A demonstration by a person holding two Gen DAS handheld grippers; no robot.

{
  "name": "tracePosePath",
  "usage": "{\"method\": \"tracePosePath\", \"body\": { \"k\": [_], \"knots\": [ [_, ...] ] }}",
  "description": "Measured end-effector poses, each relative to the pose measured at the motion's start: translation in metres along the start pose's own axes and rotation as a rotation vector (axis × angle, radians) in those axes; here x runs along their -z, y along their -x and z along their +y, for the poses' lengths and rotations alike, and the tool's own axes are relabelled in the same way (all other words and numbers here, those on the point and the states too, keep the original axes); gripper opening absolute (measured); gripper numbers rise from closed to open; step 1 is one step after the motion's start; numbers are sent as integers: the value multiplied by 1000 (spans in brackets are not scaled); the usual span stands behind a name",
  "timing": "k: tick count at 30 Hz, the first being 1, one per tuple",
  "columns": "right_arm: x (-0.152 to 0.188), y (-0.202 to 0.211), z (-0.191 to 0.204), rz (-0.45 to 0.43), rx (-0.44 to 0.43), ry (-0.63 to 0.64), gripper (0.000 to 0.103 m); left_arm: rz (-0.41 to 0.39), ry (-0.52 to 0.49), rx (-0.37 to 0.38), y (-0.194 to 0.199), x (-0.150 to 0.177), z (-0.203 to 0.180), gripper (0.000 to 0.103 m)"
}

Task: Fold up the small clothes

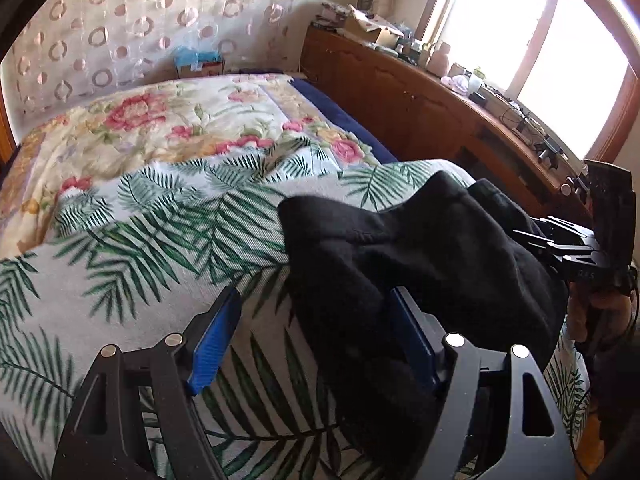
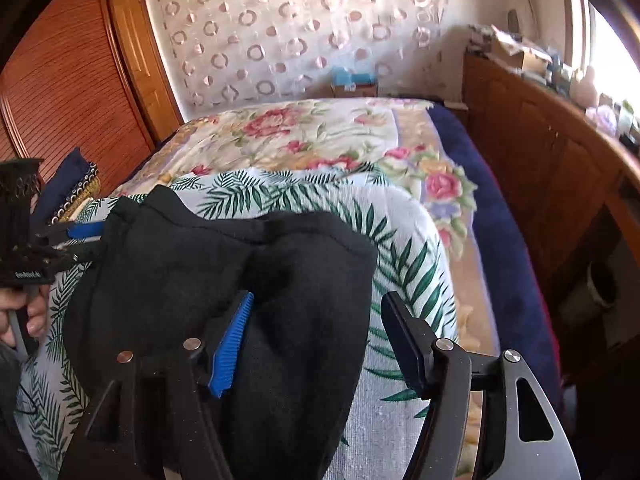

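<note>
A small black garment (image 1: 420,256) lies bunched on the palm-leaf sheet (image 1: 160,240) at the near end of the bed. My left gripper (image 1: 316,320) is open, its jaws wide apart; the cloth drapes over its right finger (image 1: 412,340). My right gripper (image 2: 320,332) is open too, and the garment (image 2: 224,264) lies over its left blue pad (image 2: 232,344). Each gripper shows in the other's view, at the garment's far edge: the right one (image 1: 560,244) and the left one (image 2: 80,240).
A flowered quilt (image 1: 160,128) covers the far half of the bed, with a blue blanket (image 2: 492,216) along its right side. A wooden cabinet (image 1: 400,92) with cluttered top runs under the window. A wooden wardrobe (image 2: 60,92) stands left.
</note>
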State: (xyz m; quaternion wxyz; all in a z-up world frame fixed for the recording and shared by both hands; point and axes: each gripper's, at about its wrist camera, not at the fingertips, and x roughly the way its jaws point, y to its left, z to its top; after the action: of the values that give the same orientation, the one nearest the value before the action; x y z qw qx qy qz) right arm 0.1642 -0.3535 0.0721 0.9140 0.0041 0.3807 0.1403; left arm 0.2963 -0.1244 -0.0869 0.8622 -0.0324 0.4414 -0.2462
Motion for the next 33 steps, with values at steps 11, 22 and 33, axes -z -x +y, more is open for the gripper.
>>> {"method": "tracePosePath", "body": {
  "k": [11, 22, 33],
  "knots": [
    [-4, -8, -4, 16, -59, -42, 67, 0, 25, 60, 0, 2, -9, 65],
    [4, -17, 4, 6, -121, -31, 39, 15, 28, 77, -2, 2, -12, 49],
    [7, 9, 18, -137, -121, -9, 21, -105, 28, 173, 46, -1, -20, 16]
  ]
}}
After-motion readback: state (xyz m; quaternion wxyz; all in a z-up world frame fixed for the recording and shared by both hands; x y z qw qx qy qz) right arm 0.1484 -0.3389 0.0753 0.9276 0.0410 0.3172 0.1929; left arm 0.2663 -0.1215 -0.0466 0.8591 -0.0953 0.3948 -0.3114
